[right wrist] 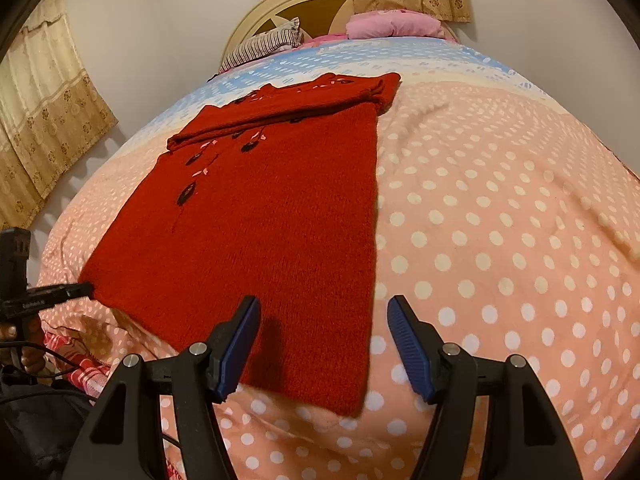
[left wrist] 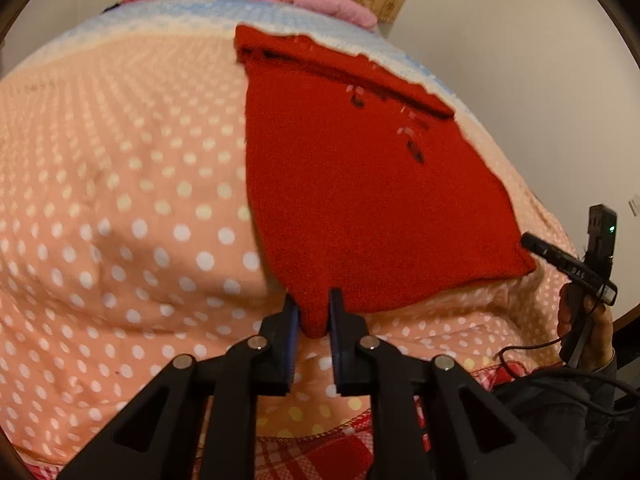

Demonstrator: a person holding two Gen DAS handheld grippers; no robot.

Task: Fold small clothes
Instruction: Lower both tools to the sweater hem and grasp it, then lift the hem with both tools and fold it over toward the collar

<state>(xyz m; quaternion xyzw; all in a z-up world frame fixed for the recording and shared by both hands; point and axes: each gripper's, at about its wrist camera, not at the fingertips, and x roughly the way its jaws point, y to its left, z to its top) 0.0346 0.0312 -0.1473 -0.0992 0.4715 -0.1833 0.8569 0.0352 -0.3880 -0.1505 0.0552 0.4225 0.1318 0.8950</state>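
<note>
L gripper (left wrist: 314, 312) is clamped on the near hem corner of the red sweater (left wrist: 360, 184), prob. so that corner can be lifted for a fold. R gripper (right wrist: 324, 344) is held apart over the other near corner, nothing pinched yet. Sweater is laid flat on the dotted bedspread (right wrist: 500, 220), sleeves already folded across the top.

The sweater (right wrist: 256, 220) lies flat on the bed (right wrist: 500, 220). Behind it, two pillows (right wrist: 394, 26) rest against the headboard (right wrist: 304, 0).
</note>
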